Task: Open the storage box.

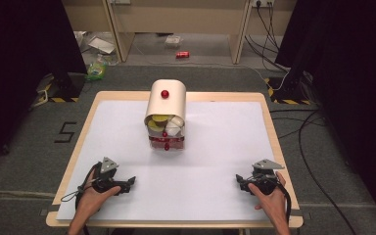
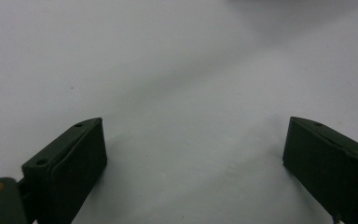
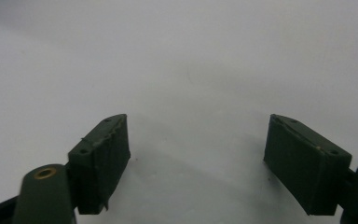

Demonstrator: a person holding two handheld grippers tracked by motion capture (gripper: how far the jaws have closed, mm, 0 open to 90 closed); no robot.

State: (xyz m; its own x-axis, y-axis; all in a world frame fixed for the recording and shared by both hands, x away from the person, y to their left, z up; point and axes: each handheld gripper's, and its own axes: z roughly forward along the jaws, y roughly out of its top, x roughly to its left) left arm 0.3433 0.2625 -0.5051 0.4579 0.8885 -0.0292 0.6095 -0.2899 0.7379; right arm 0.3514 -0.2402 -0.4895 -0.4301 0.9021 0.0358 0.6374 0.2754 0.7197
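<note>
While both grippers, left (image 1: 129, 183) and right (image 1: 240, 179), rest low in frame, fingers spread and empty, approach the central box (image 1: 166, 116) squarely.

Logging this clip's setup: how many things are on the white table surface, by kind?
Cream box with a rolled-up lid, yellow and white items inside: 1
Red knobs on that box: 3 visible
Handheld claws: 2, left claw, right claw, both open and holding nothing
Total: 3 separate things on the white table.
</note>
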